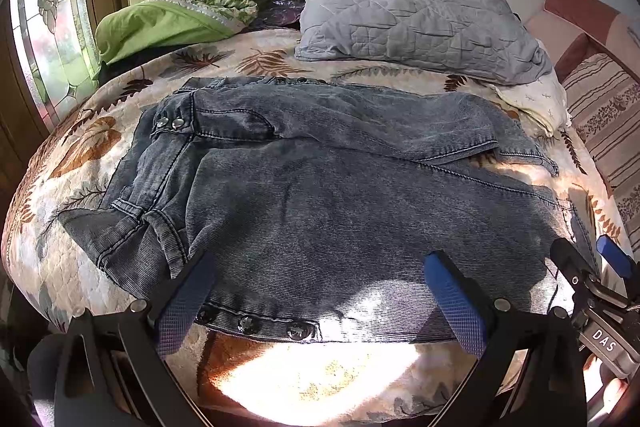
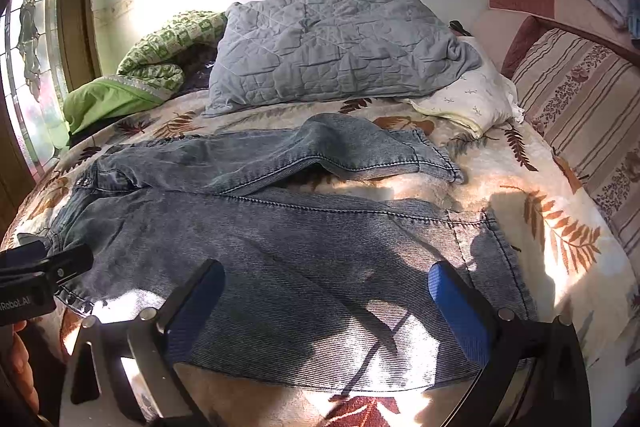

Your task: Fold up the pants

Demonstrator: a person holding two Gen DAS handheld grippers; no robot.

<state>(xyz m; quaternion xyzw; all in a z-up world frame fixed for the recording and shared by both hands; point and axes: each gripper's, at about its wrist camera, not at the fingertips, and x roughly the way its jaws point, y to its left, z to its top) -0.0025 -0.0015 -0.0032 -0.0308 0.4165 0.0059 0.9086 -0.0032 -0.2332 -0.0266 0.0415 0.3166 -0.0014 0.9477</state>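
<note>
Jaws of both grippers spread over jeans [image 1: 320, 187], "DAS" on right gripper [image 1: 600, 263]

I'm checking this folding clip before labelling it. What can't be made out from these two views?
- Near edge of the jeans: right wrist view, covered by the open right gripper fingers.
- Fabric under the folded-over leg: left wrist view, hidden by that leg.
- Purple item behind the grey pillow: left wrist view, mostly hidden, unidentifiable.
- Left gripper: open, nothing gripped.
</note>
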